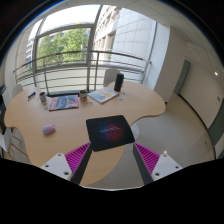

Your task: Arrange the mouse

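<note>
A small pale pink-grey mouse [48, 129] lies on the light wooden table [75, 145], to the left of a dark mouse mat [109, 131] with a reddish pattern. My gripper [112, 158] is above the table's near edge, just short of the mat. Its fingers [76, 158] are wide apart with the pink pads showing, and nothing is between them. The mouse is ahead and to the left of the left finger.
At the table's far side lie a colourful book [63, 102], an open notebook [103, 95] and a dark cylinder [119, 82]. Small items stand at the far left [31, 97]. A railing and large windows [70, 45] are behind. Grey floor [185, 130] is to the right.
</note>
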Available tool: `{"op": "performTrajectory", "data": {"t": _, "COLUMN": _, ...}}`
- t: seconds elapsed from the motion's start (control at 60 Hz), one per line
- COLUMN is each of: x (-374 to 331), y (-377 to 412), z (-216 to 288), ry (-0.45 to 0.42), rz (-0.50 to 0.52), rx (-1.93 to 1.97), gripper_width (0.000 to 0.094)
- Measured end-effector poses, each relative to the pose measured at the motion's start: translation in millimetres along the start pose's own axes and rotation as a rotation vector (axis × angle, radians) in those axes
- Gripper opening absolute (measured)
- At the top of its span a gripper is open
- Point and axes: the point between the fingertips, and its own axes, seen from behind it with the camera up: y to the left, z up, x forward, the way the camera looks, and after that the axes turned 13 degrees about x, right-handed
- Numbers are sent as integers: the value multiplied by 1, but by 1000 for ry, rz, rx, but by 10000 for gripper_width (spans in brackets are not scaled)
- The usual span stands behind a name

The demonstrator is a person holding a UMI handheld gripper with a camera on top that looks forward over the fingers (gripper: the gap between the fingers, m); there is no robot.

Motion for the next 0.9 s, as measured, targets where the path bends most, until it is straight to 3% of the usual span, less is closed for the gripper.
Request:
{"op": "performTrajectory", "data": {"t": 0.217, "x": 12, "y": 3, "z": -23, "ry": 6, "rz": -28, "rx": 8, "gripper_width": 844}}
{"op": "performTrajectory", "data": {"t": 0.45, "x": 47, "y": 43, "z": -121, "ry": -6, "rz": -22, "rx": 30, "gripper_width": 847}}
{"op": "performTrajectory", "data": {"t": 0.683, "x": 85, "y": 184, "z": -208, "ry": 19, "rz": 135, "rx": -10, "gripper_width": 855}}
{"op": "performTrajectory", "data": {"t": 0.9, "x": 148, "y": 336, "z": -197, "ry": -29, "rz": 304, "rx": -12, "gripper_width": 846}}
